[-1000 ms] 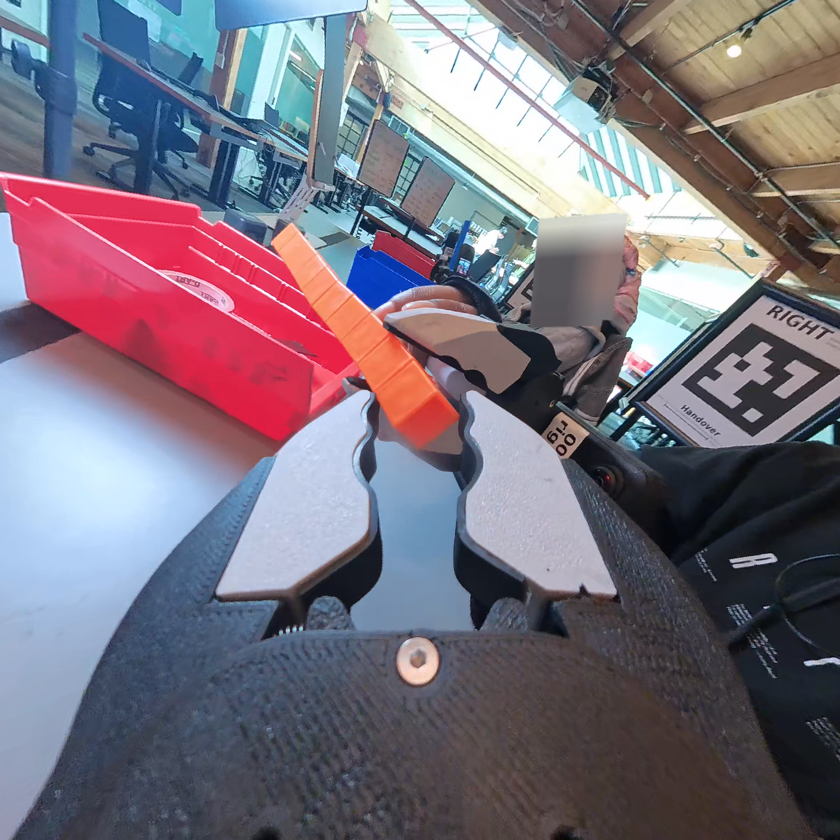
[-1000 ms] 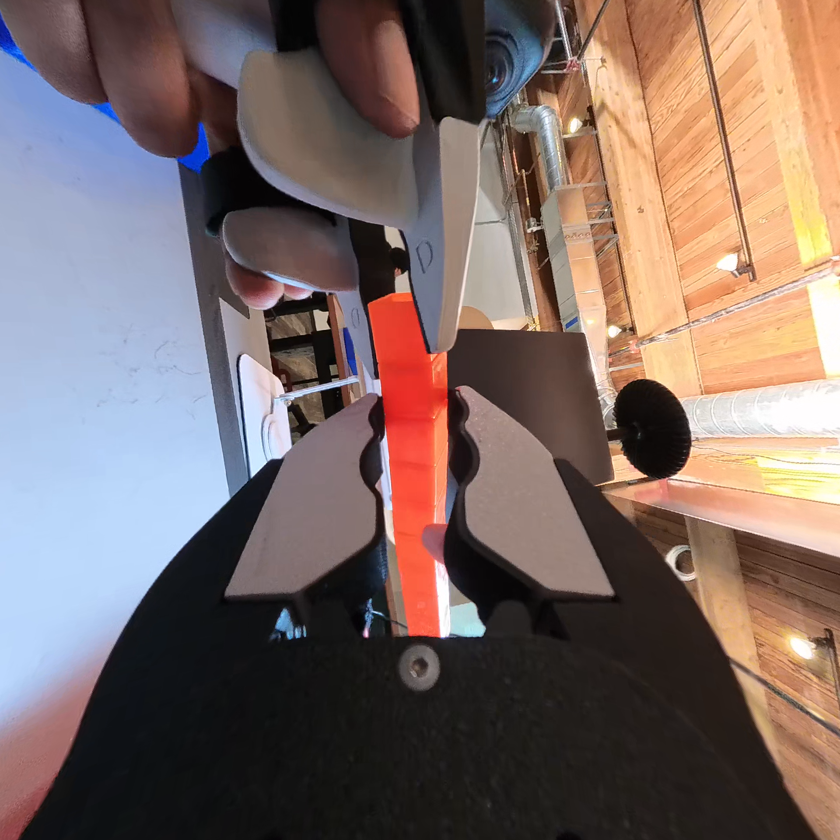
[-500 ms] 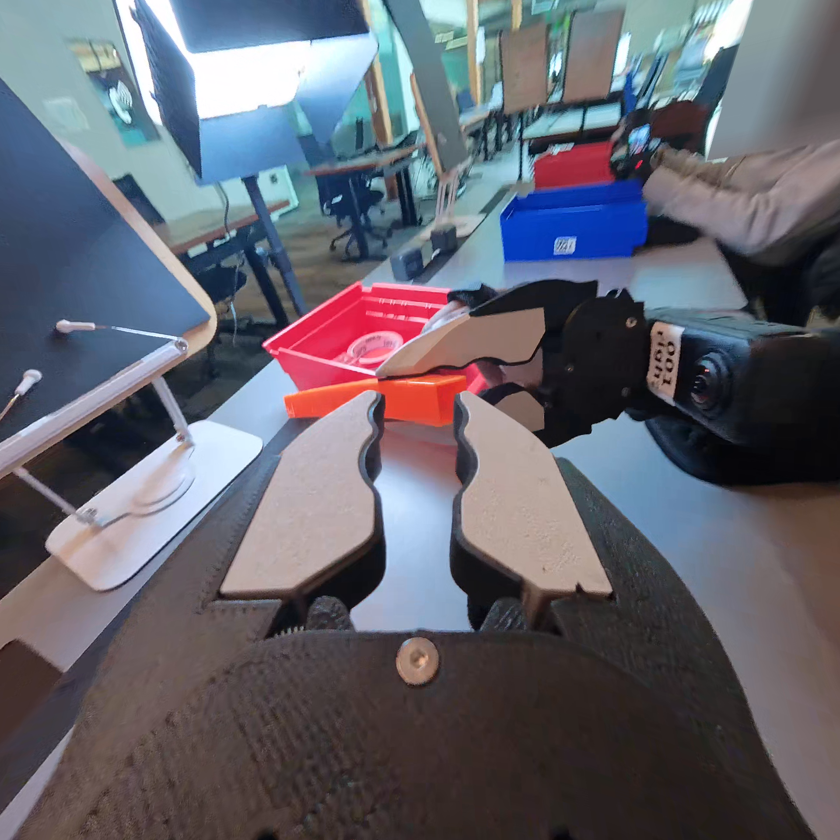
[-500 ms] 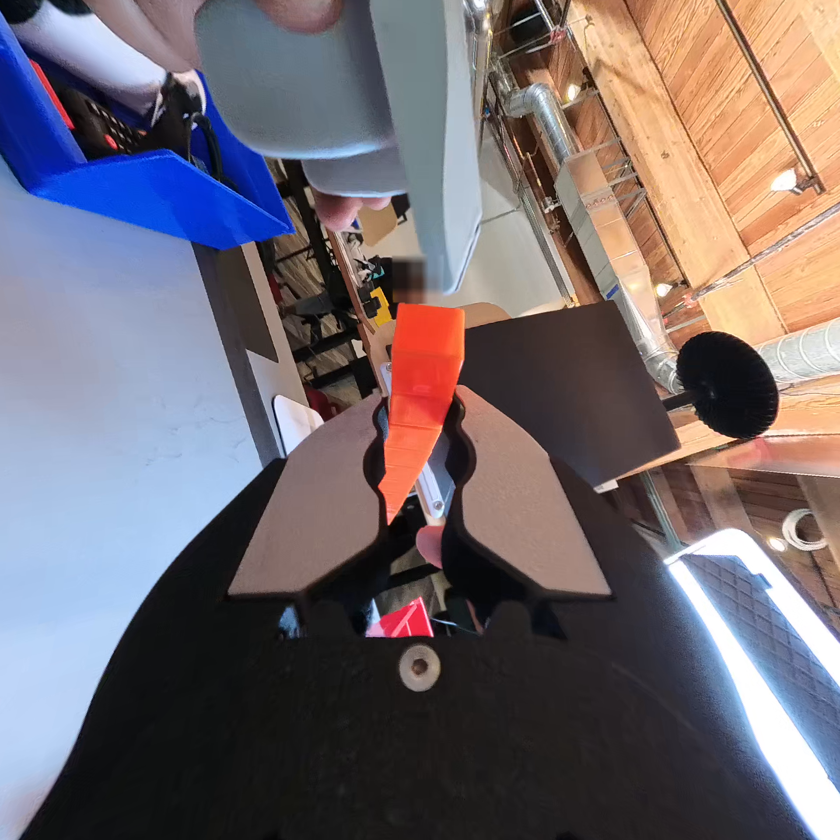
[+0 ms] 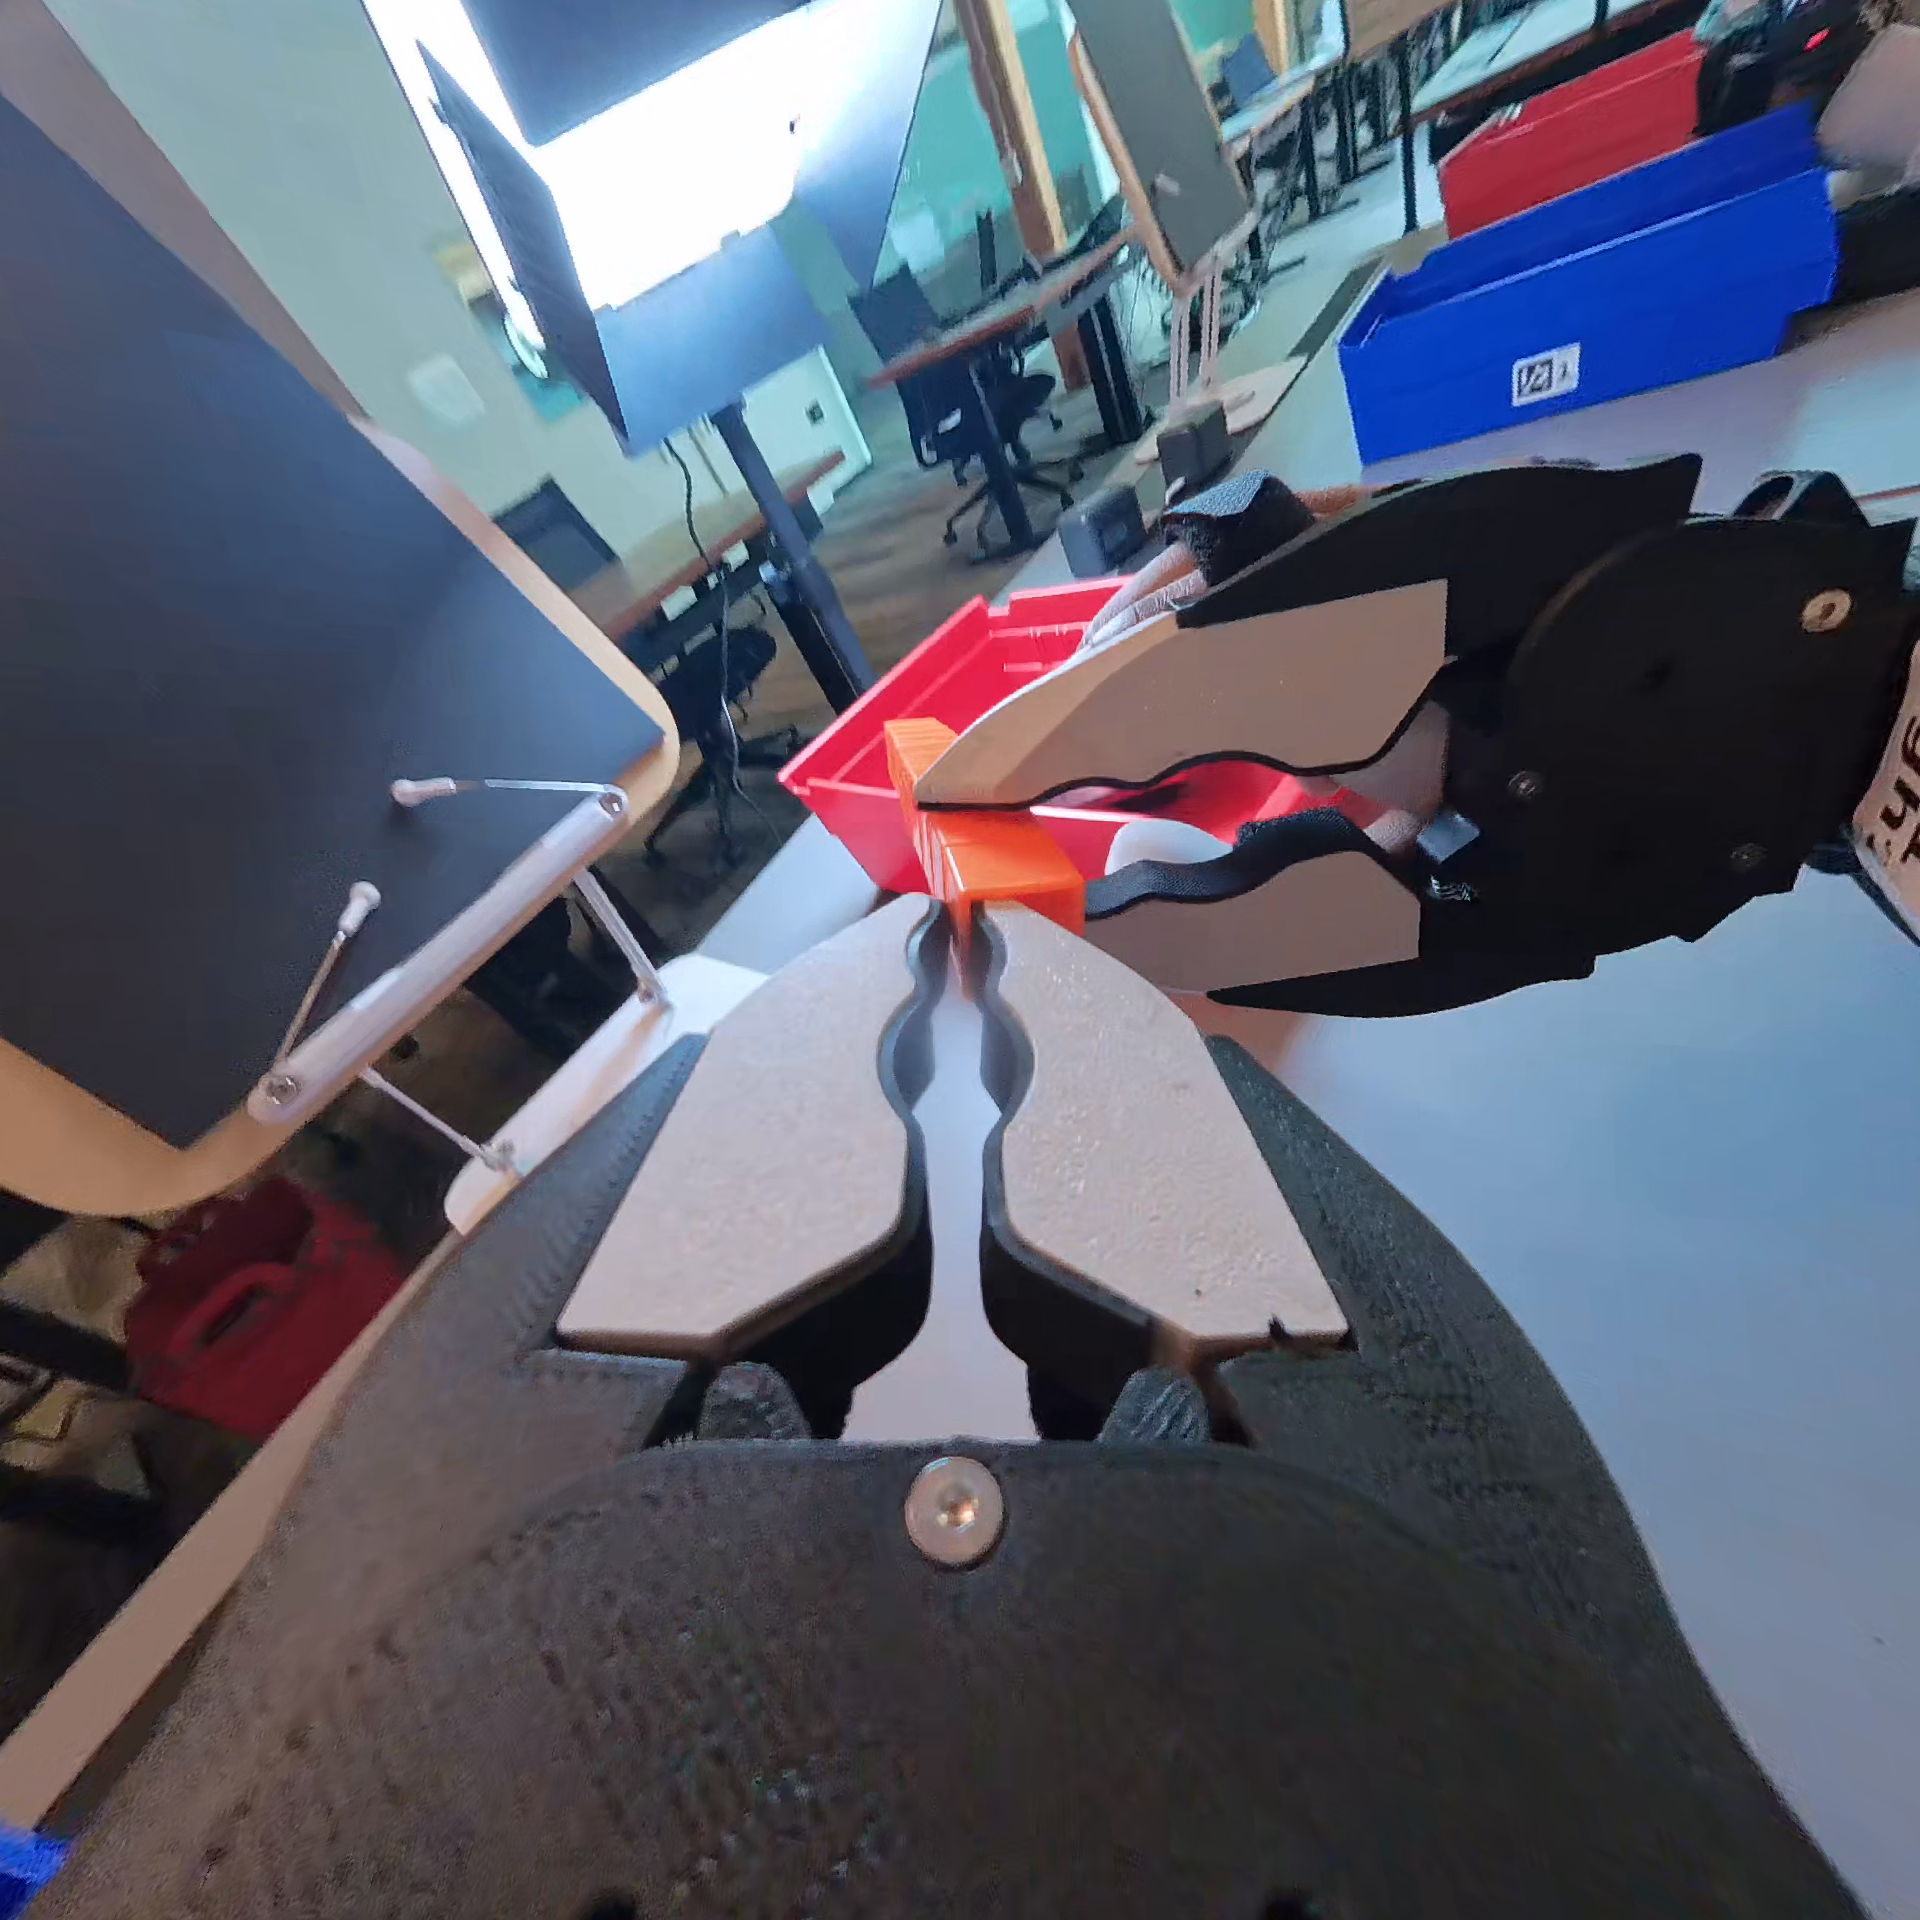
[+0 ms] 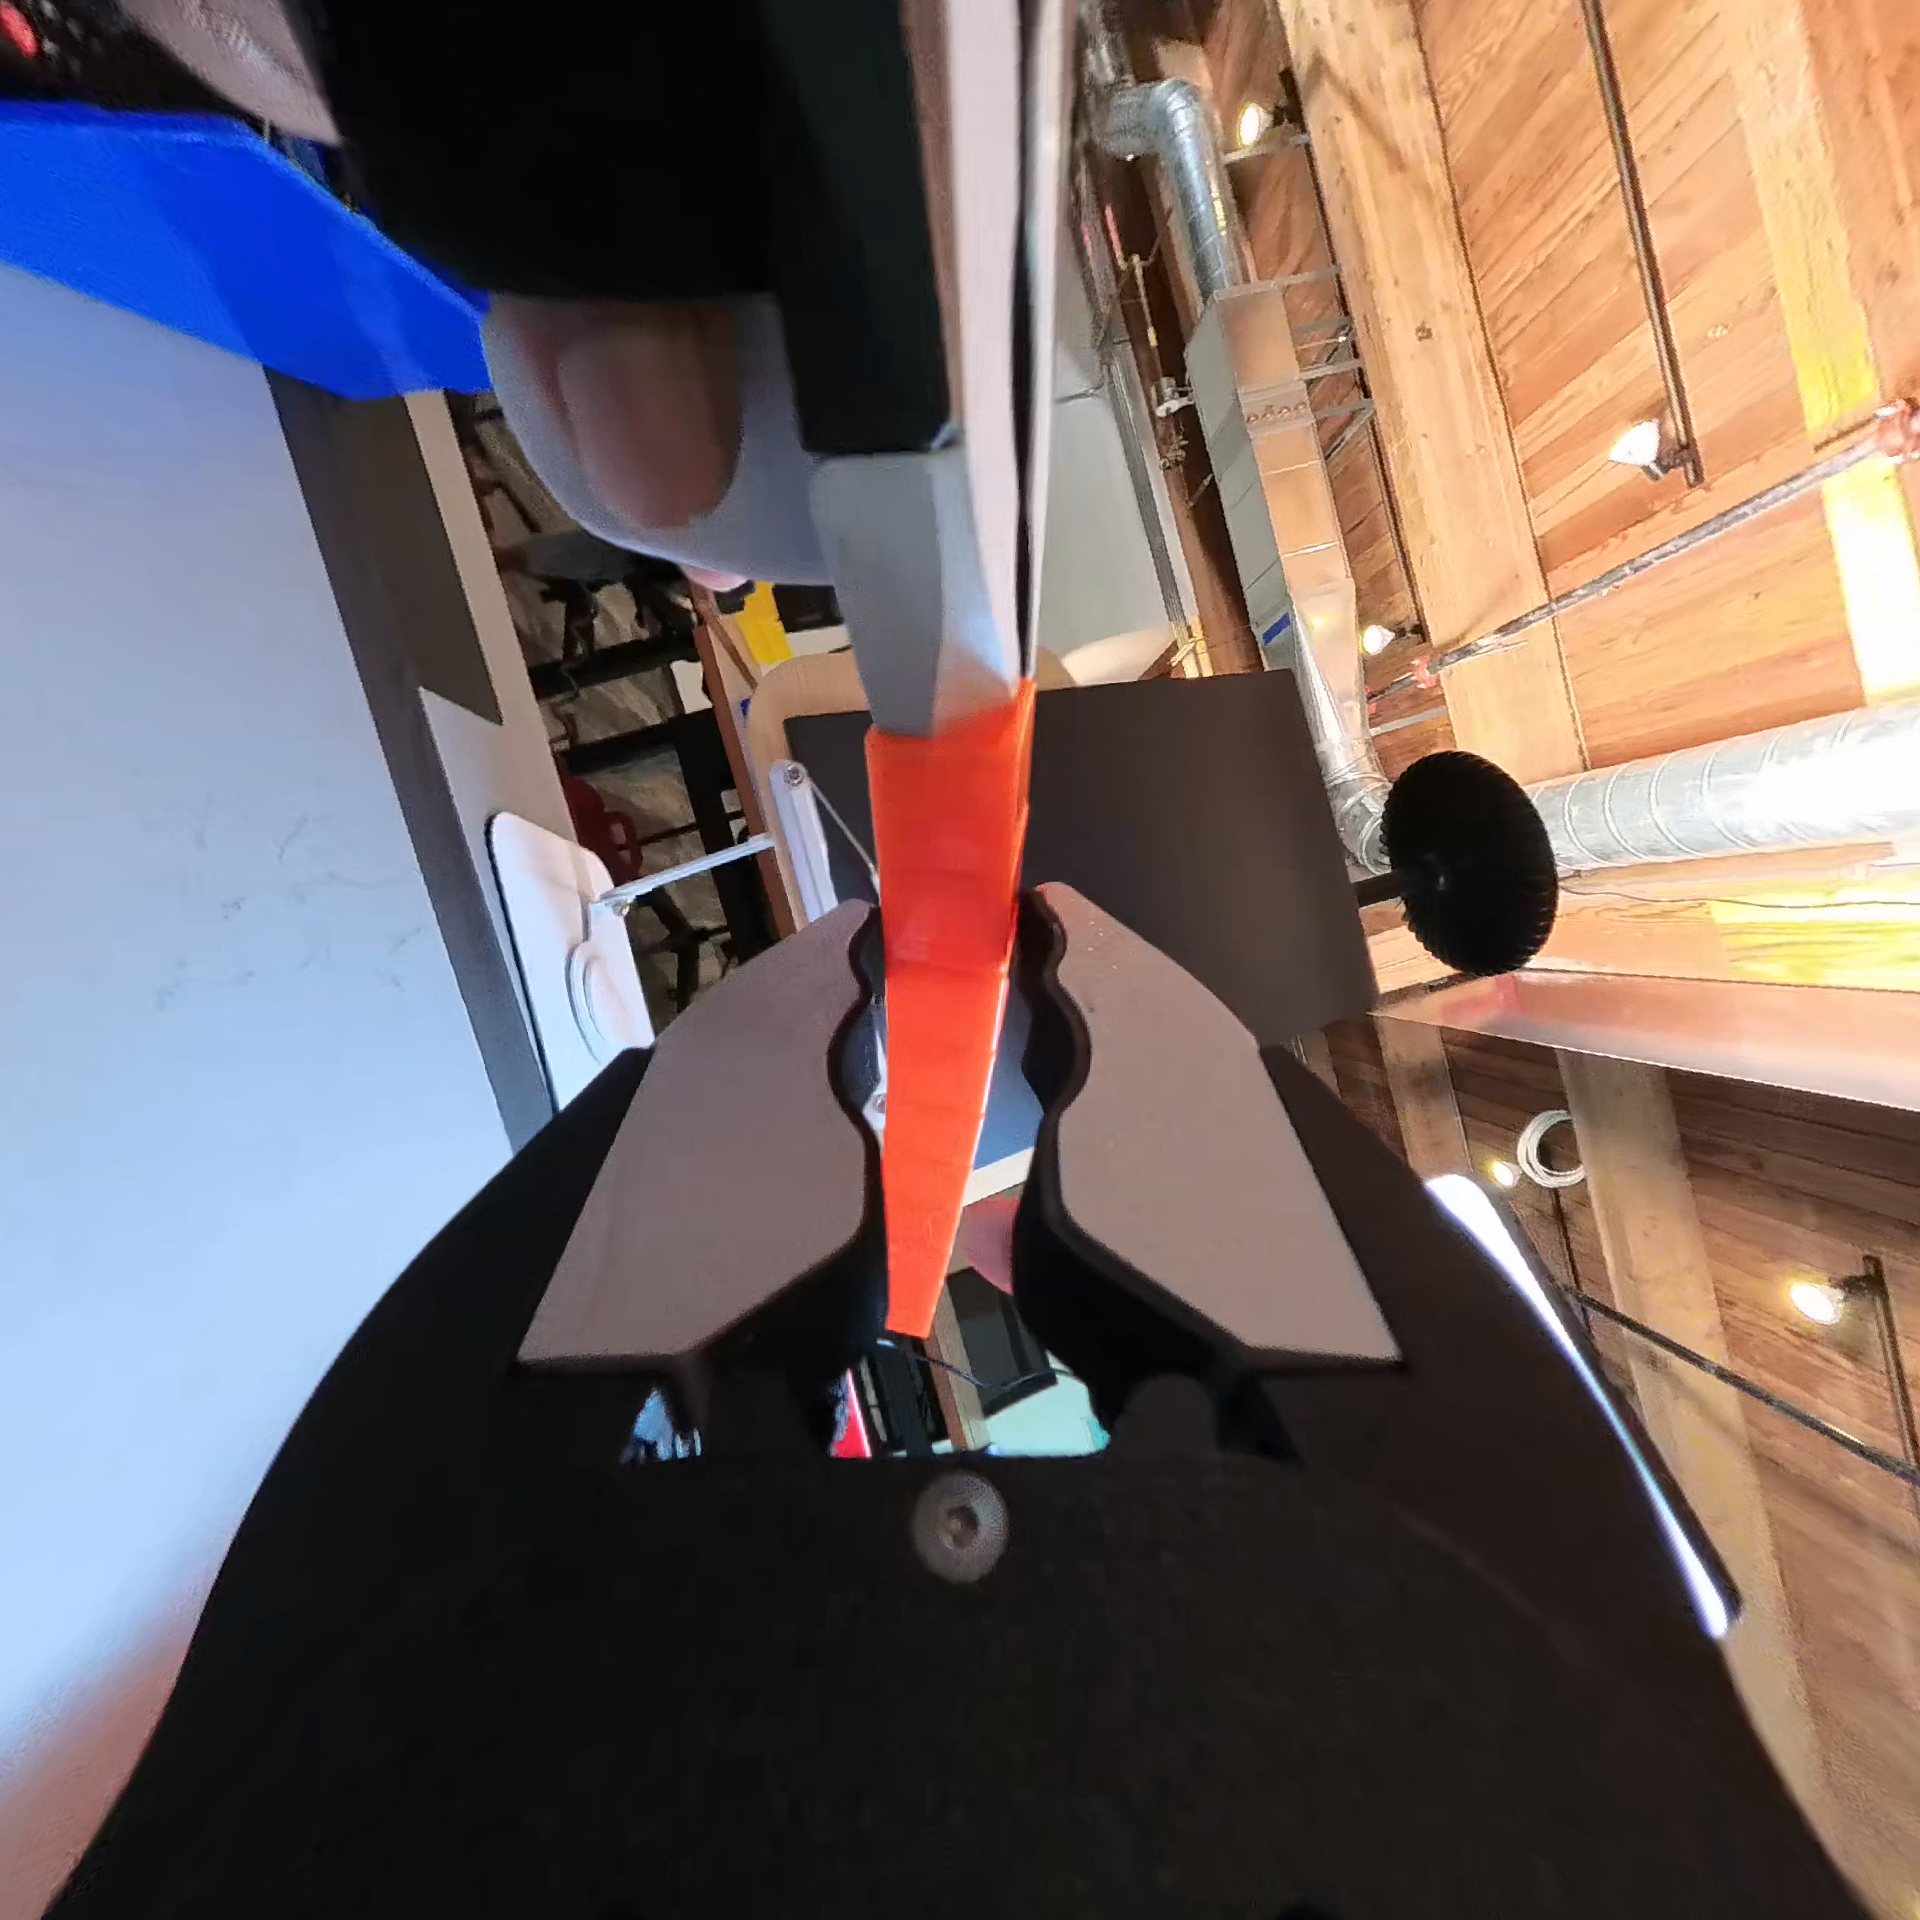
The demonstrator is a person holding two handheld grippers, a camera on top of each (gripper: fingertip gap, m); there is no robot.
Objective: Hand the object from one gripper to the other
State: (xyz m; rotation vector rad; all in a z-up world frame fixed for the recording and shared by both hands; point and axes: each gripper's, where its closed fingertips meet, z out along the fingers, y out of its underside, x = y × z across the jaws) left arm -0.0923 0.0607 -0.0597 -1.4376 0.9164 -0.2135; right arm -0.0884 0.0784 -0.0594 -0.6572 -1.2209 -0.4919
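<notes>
The orange bar (image 5: 977, 852) is hanging above the table (image 5: 1558, 1143), caught between both tools at once. The left hand-held gripper (image 5: 961, 930) is closing its tips on one end of the bar, with only a sliver of the bar sitting between its pads. The right hand-held gripper (image 6: 951, 935) is pressing its tips against the bar's sides farther along, with the rest of the bar running back between its pads. In the left wrist view, though, its jaws look spread above and below the bar, so I cannot tell whether it is gripping. The risk, I judge, is that shallow left pinch: if the right one is letting go too soon, the bar could be pivoting out and dropping toward the table or the red bin (image 5: 883, 769)
</notes>
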